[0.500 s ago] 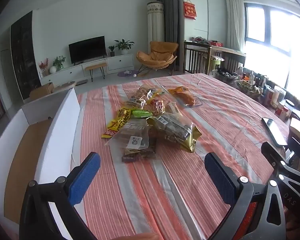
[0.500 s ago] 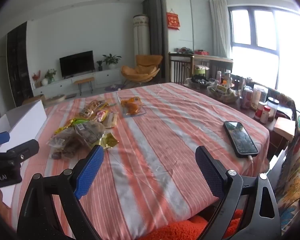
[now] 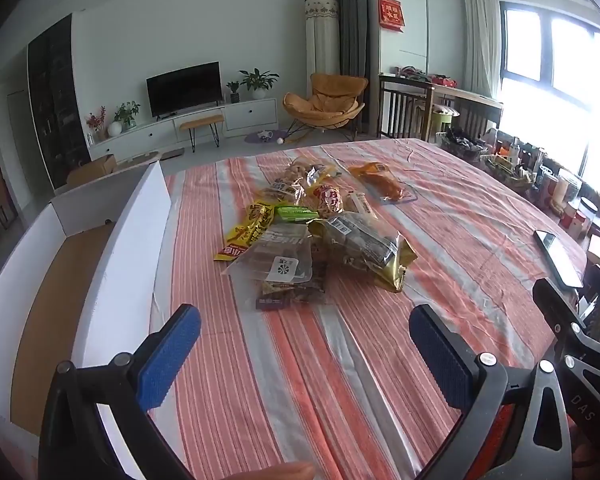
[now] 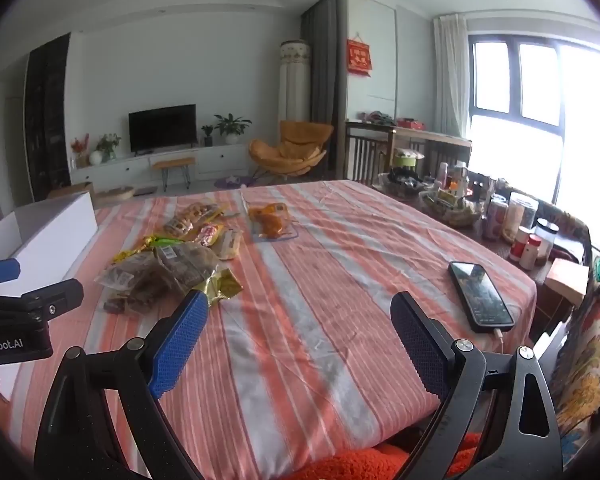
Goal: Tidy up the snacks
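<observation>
Striped bench [image 3: 440, 240]: unchanged since before.
Snacks [image 3: 320, 236]: crinkly packets heaped, same spot.
Left hand-held gripper [image 3: 304, 344]: spread, empty.
Right hand-held gripper [image 4: 296, 332]: spread, empty.

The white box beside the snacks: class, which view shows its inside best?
The left wrist view: the white box stands open, showing its brown floor. The right wrist view catches only its outer white wall at the left edge.
</observation>
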Action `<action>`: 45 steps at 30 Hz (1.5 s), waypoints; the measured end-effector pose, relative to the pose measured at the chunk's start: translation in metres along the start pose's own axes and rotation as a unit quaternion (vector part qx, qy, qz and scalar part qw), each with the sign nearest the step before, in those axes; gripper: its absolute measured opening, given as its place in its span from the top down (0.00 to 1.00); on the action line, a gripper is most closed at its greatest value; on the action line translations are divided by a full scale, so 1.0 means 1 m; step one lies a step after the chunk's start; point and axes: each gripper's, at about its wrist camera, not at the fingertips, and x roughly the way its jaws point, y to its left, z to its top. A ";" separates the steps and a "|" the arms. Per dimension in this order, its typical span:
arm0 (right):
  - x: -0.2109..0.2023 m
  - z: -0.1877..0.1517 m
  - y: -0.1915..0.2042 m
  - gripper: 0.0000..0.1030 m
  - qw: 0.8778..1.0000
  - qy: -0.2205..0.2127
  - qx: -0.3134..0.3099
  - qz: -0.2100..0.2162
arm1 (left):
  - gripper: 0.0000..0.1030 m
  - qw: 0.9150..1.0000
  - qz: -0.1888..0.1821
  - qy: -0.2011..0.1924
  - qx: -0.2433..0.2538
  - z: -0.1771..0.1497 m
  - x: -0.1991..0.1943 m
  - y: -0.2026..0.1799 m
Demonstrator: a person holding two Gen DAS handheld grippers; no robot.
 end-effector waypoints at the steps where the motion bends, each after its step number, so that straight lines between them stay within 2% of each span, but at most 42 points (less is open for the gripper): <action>1: 0.000 0.000 0.000 0.08 1.000 0.000 0.000 0.000 | 0.00 1.000 -0.001 -0.001 -0.001 0.000 -0.001 0.001; 31: 0.007 -0.004 0.000 0.08 1.000 0.009 0.007 0.003 | 0.00 1.000 0.005 0.016 0.002 -0.008 0.014 0.001; 45: 0.013 -0.007 -0.001 0.08 1.000 0.023 0.011 0.007 | 0.00 0.998 0.026 0.050 0.014 -0.012 0.026 0.000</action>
